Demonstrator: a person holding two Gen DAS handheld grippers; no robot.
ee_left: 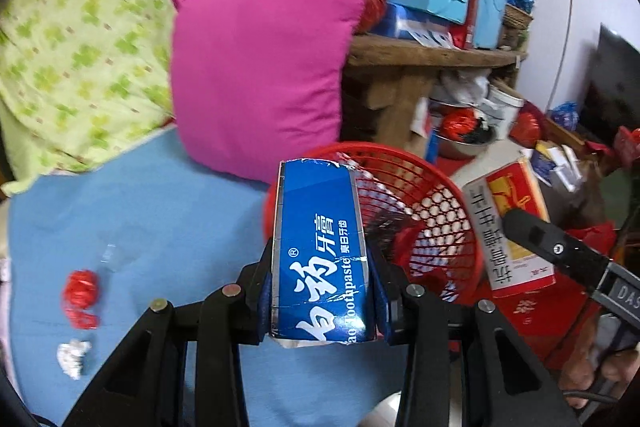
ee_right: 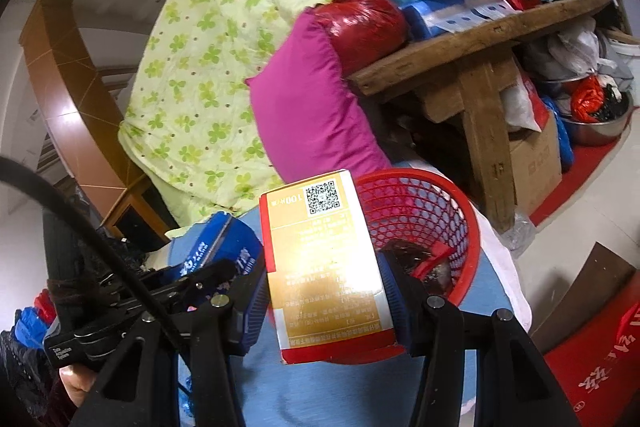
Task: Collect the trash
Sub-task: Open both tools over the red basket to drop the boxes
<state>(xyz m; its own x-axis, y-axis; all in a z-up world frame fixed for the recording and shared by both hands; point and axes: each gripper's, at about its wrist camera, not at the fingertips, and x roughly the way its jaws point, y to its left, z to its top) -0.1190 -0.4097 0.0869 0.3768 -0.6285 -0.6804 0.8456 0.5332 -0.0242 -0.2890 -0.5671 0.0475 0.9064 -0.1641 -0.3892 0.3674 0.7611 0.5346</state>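
Note:
My left gripper (ee_left: 320, 291) is shut on a blue toothpaste box (ee_left: 318, 251), whose far end reaches over the near rim of a red mesh basket (ee_left: 436, 211). My right gripper (ee_right: 326, 291) is shut on a gold-and-red carton (ee_right: 324, 259), held just left of the same basket (ee_right: 424, 211). In the left wrist view that carton (ee_left: 512, 227) and the right gripper's fingers (ee_left: 552, 247) hang over the basket's right side. In the right wrist view the blue box (ee_right: 216, 247) shows at left. Dark and red scraps lie in the basket (ee_right: 424, 259).
A crumpled red wrapper (ee_left: 80, 293), a white paper ball (ee_left: 72, 355) and a clear plastic scrap (ee_left: 110, 253) lie on the blue sheet (ee_left: 160, 227). A magenta pillow (ee_left: 256, 75) and green blanket (ee_left: 88, 27) sit behind. A wooden bench (ee_right: 480, 67) carries boxes at right.

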